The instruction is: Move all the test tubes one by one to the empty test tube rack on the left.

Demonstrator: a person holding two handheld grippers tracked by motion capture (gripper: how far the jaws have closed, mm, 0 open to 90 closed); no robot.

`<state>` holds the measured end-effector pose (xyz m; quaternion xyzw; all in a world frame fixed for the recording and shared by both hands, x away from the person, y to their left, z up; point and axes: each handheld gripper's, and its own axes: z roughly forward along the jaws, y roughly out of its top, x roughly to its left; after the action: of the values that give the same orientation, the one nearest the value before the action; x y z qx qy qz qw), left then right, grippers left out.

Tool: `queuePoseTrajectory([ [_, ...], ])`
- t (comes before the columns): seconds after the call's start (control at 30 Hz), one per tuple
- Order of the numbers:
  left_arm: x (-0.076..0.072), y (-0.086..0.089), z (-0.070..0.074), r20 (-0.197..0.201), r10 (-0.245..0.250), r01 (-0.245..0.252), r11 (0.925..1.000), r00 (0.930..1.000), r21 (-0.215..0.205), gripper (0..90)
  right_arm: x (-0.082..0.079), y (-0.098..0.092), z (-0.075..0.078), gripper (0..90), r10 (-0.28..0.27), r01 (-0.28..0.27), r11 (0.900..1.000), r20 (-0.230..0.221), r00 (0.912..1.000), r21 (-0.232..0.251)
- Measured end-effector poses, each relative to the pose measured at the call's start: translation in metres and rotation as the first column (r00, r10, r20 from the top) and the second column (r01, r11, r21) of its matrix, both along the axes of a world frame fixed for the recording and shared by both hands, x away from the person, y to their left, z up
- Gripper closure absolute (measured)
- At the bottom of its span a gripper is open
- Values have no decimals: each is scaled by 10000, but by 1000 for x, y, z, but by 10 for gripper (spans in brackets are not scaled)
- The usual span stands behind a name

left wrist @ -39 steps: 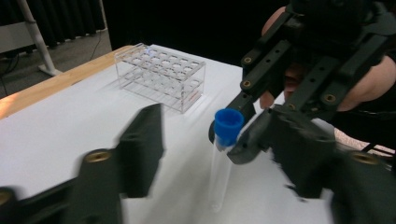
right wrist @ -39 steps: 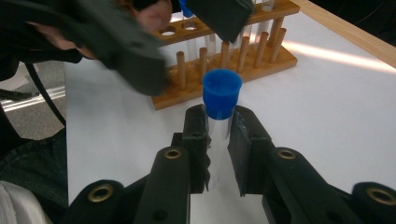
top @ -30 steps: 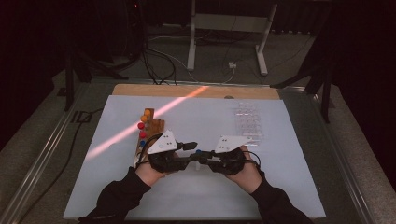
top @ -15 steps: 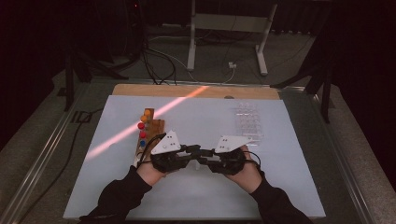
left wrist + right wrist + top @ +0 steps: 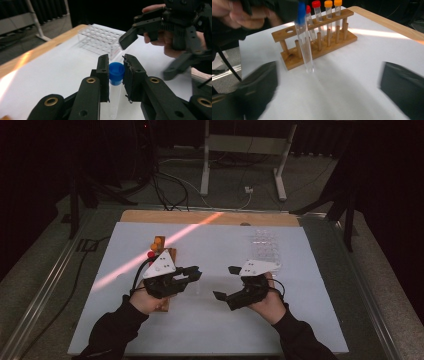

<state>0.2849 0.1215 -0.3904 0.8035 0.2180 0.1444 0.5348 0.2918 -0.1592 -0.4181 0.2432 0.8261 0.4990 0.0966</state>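
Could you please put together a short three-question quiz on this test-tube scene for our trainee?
1. True or false: the left gripper is shut on the blue-capped tube.
2. How do the jaws of the right gripper stand? A) wide apart with nothing between them B) clamped on a tube C) closed on a cap
3. What colour are the caps of the two tubes at the far end of the wooden rack in the right gripper view?

Key:
1. True
2. A; they have just been opening.
3. Orange
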Motion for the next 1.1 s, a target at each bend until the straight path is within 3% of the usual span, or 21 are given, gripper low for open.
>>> queuePoseTrajectory([
  [0.5,-12,48,21,563,1132,-1128,9936,9920,-102,767,1,-14,2,0,-443,439,9989,216,9988,190],
  [1.1,-23,97,20,588,2376,-2373,9714,9696,-117,767,-1,-15,4,0,-275,270,9995,315,9991,177],
])
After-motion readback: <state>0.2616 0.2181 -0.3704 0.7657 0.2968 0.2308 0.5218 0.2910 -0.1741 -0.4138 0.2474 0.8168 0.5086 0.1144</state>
